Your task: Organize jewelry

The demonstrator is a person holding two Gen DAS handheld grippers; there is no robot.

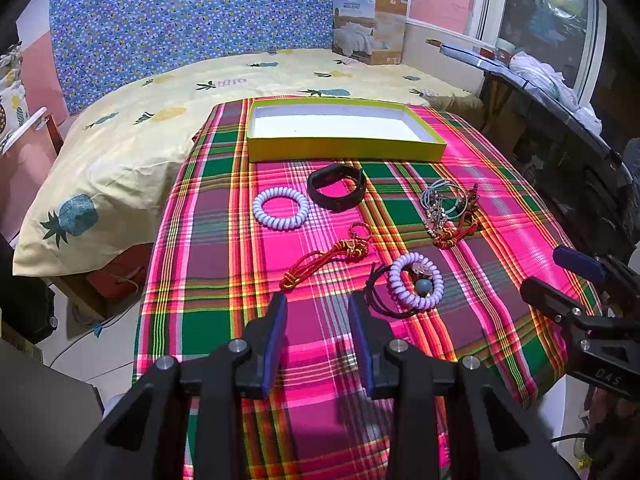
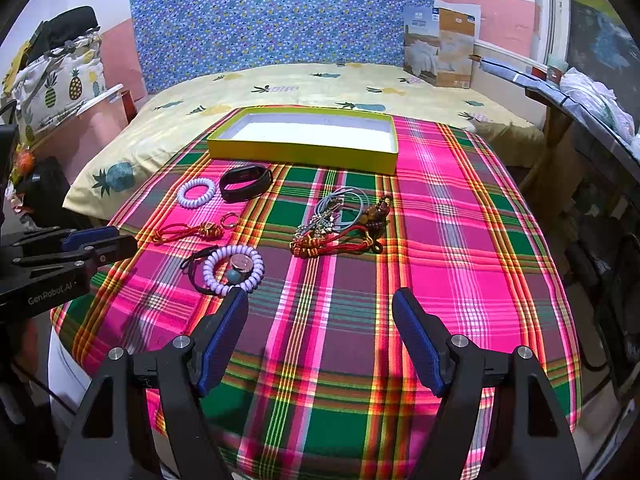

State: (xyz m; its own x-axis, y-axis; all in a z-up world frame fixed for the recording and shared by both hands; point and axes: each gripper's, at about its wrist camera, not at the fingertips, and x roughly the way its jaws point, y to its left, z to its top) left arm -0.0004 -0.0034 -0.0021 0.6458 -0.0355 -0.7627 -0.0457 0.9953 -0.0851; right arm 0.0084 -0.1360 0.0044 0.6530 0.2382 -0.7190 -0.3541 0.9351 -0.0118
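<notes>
1. The left gripper (image 1: 318, 312) and the right gripper (image 2: 320, 312) both hang open and empty above the plaid cloth (image 2: 460, 240).
2. The jewelry lies on the cloth: two lilac coil bands (image 1: 281, 208), a black wristband (image 1: 337, 186), a red knotted cord (image 1: 320, 260) and a tangled pile of bracelets (image 2: 340, 224).
3. The yellow box (image 1: 344, 148) stands behind them, beside the pineapple bedsheet (image 1: 120, 152).

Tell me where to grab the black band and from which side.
Grip the black band on its near arc, from above, one finger inside the loop and one outside. It lies flat on the cloth as an open ring, so the strap is likely thin enough to pinch across. The white coil lies close to its left, so the right claw, already open, probably has the clearer approach.
</notes>
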